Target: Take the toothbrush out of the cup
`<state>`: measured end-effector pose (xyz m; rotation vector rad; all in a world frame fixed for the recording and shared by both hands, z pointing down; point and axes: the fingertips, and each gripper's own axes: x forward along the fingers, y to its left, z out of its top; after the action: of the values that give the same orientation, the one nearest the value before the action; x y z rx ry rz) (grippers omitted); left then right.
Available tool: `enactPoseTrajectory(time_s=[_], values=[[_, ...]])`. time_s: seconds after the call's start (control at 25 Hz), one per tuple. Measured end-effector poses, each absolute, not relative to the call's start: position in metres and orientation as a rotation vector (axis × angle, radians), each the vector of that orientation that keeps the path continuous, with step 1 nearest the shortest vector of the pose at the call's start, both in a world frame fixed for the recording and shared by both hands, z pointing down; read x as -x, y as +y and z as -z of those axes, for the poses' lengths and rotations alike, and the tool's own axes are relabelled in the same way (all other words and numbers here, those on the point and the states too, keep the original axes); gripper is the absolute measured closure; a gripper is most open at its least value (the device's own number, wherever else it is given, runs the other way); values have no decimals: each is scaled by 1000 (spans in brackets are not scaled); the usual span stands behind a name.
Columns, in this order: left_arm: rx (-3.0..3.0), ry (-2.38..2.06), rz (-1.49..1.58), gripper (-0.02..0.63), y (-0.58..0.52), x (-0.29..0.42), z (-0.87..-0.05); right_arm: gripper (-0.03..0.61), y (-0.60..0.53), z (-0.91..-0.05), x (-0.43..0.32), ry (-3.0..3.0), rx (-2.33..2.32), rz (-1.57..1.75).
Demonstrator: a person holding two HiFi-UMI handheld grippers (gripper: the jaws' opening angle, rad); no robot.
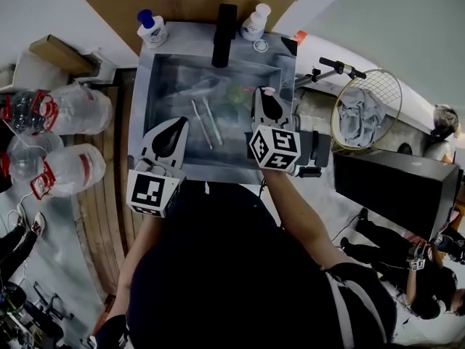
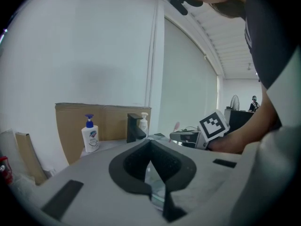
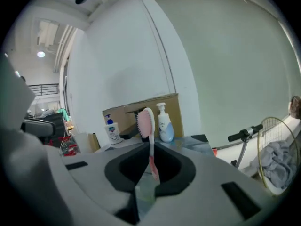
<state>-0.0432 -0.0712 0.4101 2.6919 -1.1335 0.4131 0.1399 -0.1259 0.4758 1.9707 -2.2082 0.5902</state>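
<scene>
The toothbrush (image 3: pixel 149 142) is slim, with a pink oval head and a handle that is white in the upper part and pink in the lower part. In the right gripper view it stands almost upright, the head at 12 o'clock and the bristles facing toward 9 o'clock. The lower end of the handle goes down into the dark opening between the jaws.

The right gripper (image 1: pixel 264 97) has its jaws closed nearly together on this handle, so only the thin handle is between them. The head of the brush rises free above the tips. In the head view the pink head shows as a small spot just at 12 o'clock of this gripper, above the right part of the sink (image 1: pixel 163 71).

The left gripper (image 1: pixel 176 124) is at 9 o'clock of the right one, over the near edge of the sink. In its own view the jaw tips meet and nothing is between them.

A black tap (image 1: pixel 224 26) stands at 12 o'clock of the sink. One soap bottle (image 1: pixel 152 29) is at 11 o'clock and another bottle (image 1: pixel 255 22) at 1 o'clock. Two long thin items (image 1: pixel 203 122) lie on the floor of the sink; I cannot tell what they are.
</scene>
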Motion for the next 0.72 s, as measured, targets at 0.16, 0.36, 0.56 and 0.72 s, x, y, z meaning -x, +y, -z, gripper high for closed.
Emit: enactPoseTrajectory(time_s=[0.16, 0.36, 0.56, 0.72], values=[[-2710, -1107, -399, 594, -64, 35, -408, 528, -93, -457, -133, -2245, -1869, -496], [-2731, -1075, -391, 594, -54, 26, -406, 528, -52, -477, -133, -2181, -1740, -547], [-2733, -1071, -388, 594, -46, 24, -405, 529, -24, -520, -126, -2084, -1551, -758], [-2720, -1088, -390, 594, -42, 29, -406, 529, -20, -555, -108, -2020, -1377, -935]])
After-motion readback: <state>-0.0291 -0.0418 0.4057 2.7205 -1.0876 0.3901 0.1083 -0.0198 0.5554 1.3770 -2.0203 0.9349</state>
